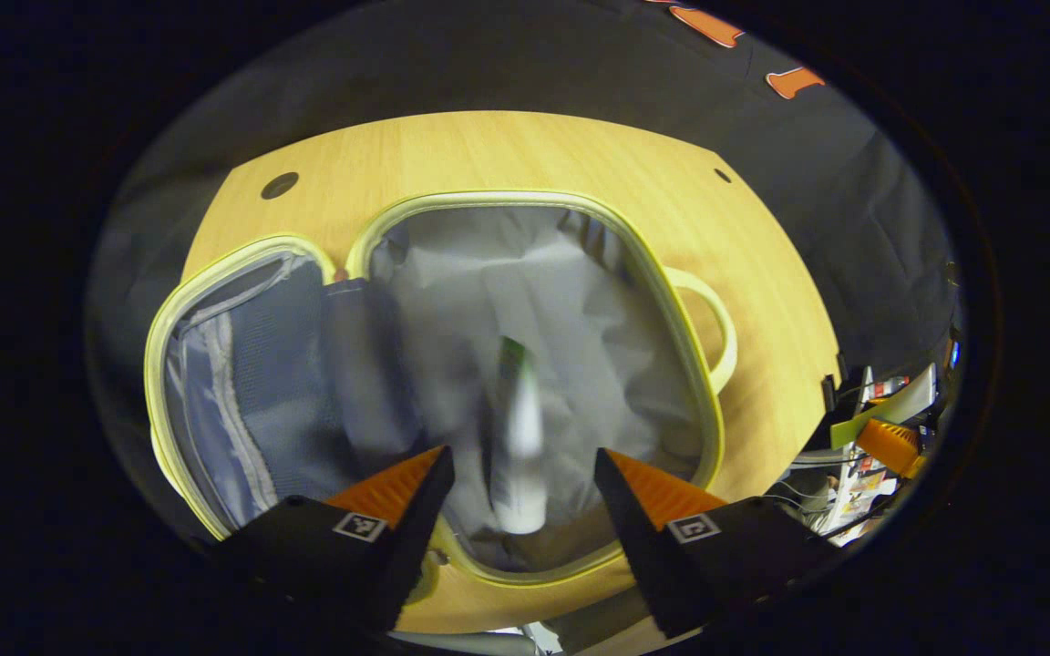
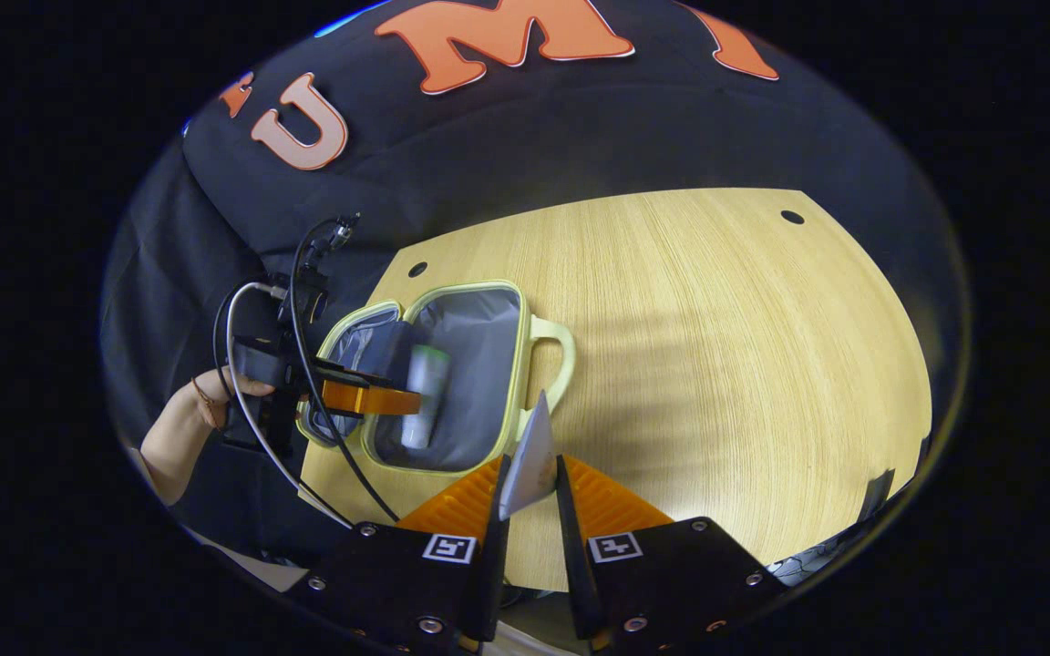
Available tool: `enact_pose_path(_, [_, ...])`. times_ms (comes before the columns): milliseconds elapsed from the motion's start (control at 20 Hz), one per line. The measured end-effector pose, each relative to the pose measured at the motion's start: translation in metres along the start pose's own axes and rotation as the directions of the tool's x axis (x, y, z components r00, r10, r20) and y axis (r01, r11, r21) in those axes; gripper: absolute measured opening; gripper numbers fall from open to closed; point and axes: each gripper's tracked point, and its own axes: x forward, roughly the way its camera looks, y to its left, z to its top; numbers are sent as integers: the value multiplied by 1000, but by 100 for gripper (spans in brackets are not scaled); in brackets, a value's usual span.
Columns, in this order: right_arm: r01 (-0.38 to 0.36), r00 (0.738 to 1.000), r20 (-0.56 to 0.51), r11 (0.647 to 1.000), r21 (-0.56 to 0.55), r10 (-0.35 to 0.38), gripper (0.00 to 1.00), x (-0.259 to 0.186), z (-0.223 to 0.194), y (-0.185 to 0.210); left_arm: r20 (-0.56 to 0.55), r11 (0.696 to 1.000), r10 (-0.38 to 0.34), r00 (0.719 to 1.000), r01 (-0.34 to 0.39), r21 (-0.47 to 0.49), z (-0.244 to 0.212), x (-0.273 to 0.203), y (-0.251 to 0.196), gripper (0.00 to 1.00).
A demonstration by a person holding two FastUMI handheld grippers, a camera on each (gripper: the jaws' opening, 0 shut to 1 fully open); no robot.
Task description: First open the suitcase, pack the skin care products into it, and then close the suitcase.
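A small suitcase (image 1: 651, 273) with a pale yellow-green rim lies open on the wooden table (image 1: 488, 150). Its lid with a mesh pocket (image 1: 242, 383) is folded out to the left. A white bottle with a green cap (image 1: 520, 428), blurred, is in the grey-lined main compartment. My left gripper (image 1: 521, 452) stands open just above it, with neither finger touching it. In the right gripper view the suitcase (image 2: 522, 364) and the bottle (image 2: 425, 396) show farther off, with the left gripper (image 2: 370, 398) over them. My right gripper (image 2: 531, 460) is shut on a thin flat silvery sachet (image 2: 530, 446), in front of the suitcase.
The suitcase handle (image 1: 718, 333) points to the right across the bare table (image 2: 716, 346). A person's hand (image 2: 183, 415) and cables are at the table's left edge. Clutter of boxes and papers (image 1: 880, 437) sits beyond the table's right side.
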Motion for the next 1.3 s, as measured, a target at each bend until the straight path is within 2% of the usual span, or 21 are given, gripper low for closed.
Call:
enact_pose_path(50, [-3,1000,2,1000,-5,3,31,0,0,4,15,1000,6,1000,-7,16,1,-2,1,100])
enact_pose_path(250, [-34,999,-3,998,-60,34,31,2,10,26,120,999,33,992,-37,35,5,-32,7,98])
enact_pose_path(400, [-75,997,-18,991,-115,73,31,9,21,46,216,999,44,975,-48,12,2,-67,8,98])
enact_pose_path(550, [-134,990,-71,977,-165,124,31,20,24,75,313,993,113,943,-113,-18,-9,-94,18,98])
enact_pose_path(700, [-192,976,-148,956,-221,161,31,32,20,103,381,985,169,909,-150,-81,-27,-141,36,98])
enact_pose_path(850, [-263,949,-233,939,-220,211,31,50,11,131,476,966,257,841,-208,-154,-34,-190,51,98])
enact_pose_path(950, [-275,933,-298,935,-225,203,31,67,-1,136,518,943,330,790,-253,-215,-38,-233,55,98])
enact_pose_path(1050, [-273,911,-368,943,-193,188,31,83,-11,136,528,918,394,752,-294,-266,-54,-267,55,98])
enact_pose_path(1150, [-242,898,-415,953,-184,148,31,104,-18,126,528,902,429,732,-316,-295,-69,-289,48,98])
enact_pose_path(1300, [-168,892,-447,966,-198,63,31,131,-22,103,498,878,468,730,-321,-355,-90,-308,56,98])
